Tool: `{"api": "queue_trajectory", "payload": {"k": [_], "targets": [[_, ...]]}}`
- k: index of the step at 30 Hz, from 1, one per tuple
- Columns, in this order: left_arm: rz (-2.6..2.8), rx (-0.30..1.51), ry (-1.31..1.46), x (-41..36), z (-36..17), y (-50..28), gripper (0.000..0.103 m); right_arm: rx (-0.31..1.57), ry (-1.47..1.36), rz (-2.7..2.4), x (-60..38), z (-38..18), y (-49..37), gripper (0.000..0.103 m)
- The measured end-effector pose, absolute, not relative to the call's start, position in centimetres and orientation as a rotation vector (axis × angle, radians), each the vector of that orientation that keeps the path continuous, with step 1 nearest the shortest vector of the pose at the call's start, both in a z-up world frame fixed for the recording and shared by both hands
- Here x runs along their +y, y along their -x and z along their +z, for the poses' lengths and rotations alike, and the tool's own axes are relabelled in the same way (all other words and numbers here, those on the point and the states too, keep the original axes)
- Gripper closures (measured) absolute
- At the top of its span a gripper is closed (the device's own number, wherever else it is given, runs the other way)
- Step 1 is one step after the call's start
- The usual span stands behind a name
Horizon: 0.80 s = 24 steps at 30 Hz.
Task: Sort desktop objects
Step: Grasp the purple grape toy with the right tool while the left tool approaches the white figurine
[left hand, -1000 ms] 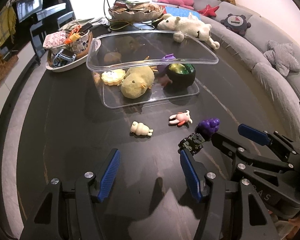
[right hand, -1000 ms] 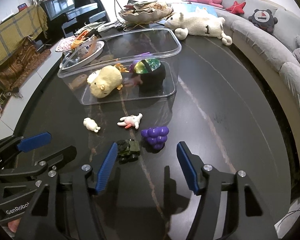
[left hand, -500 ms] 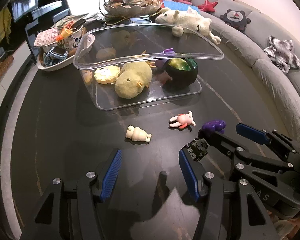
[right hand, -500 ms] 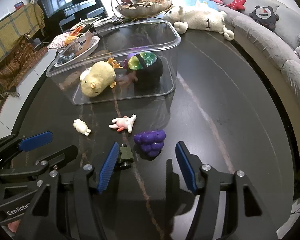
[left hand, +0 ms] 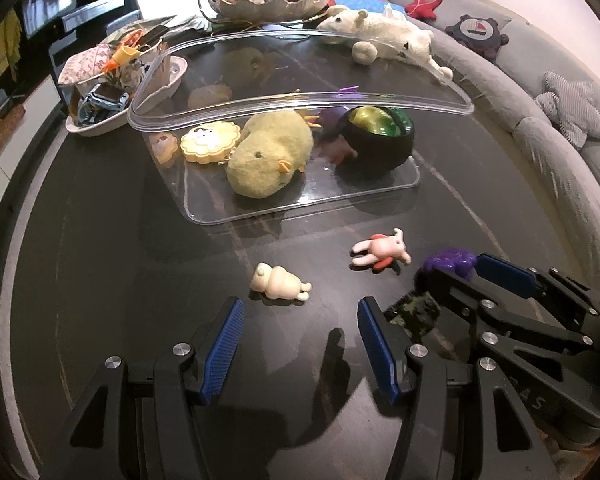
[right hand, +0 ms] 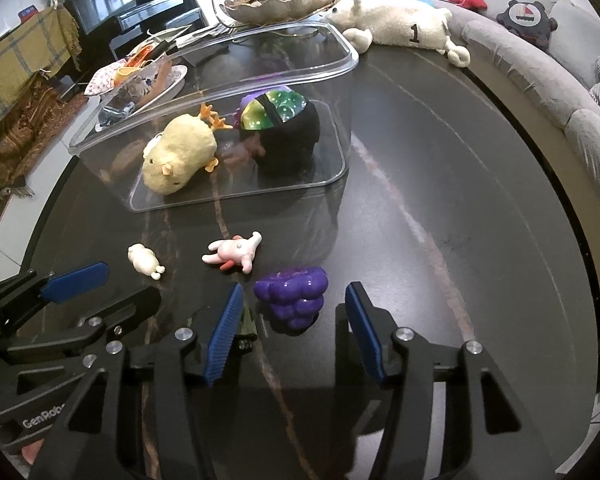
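Both claws are moving closer to the toys than they were a second ago, so the toys are looking bigger in both views now. On the left, the left claw [left hand: 300, 344] is hanging low over the dark counter [left hand: 100, 280] with its blue pads wide apart and nothing between them. The cream toy [left hand: 278, 283] is lying just ahead of that gap, a bit to the left. Next over, the pink bunny [left hand: 380, 255] is lying on the counter, in front of the clear box [left hand: 300, 204] that is holding a yellow plush [left hand: 270, 158] and a black pot [left hand: 380, 144]. The right claw [right hand: 296, 336] is sliding forward, pads wide apart, and the purple grapes [right hand: 294, 295] are now sitting right in its mouth. The little green car [right hand: 247, 326] is peeking out just beside its left pad. I think the grapes are getting picked for sorting.
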State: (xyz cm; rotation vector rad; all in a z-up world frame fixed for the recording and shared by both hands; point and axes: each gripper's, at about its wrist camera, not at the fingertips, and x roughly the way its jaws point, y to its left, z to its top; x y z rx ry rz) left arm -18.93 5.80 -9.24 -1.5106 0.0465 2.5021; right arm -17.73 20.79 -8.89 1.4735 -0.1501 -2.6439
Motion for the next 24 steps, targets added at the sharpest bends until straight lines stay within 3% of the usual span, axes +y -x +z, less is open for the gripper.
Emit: {"api": "queue_trajectory", "payload": {"k": [6,12,18,20,24], "targets": [[2.490,0.021,1.537,5.5,-10.0,19.8,0.062,-0.123,-1.486,-2.618,20.2,-9.4,18.2,0.052],[2.480,0.023,1.561,5.6,-10.7,20.4,0.064,-0.100,-1.500,-2.594,19.6,-9.9,18.4,0.053],[2.481,0.065,1.548,5.9,-11.1,20.5,0.069,-0.072,-1.520,-2.580,19.5,-10.3,18.7,0.065],[2.480,0.084,1.532,6.0,-11.1,20.4,0.078,-0.069,-1.522,-2.579,19.5,-10.3,18.7,0.070],[2.479,0.107,1.524,5.9,-11.0,20.3,0.079,-0.061,-1.521,-2.599,19.7,-10.2,18.7,0.070]]}}
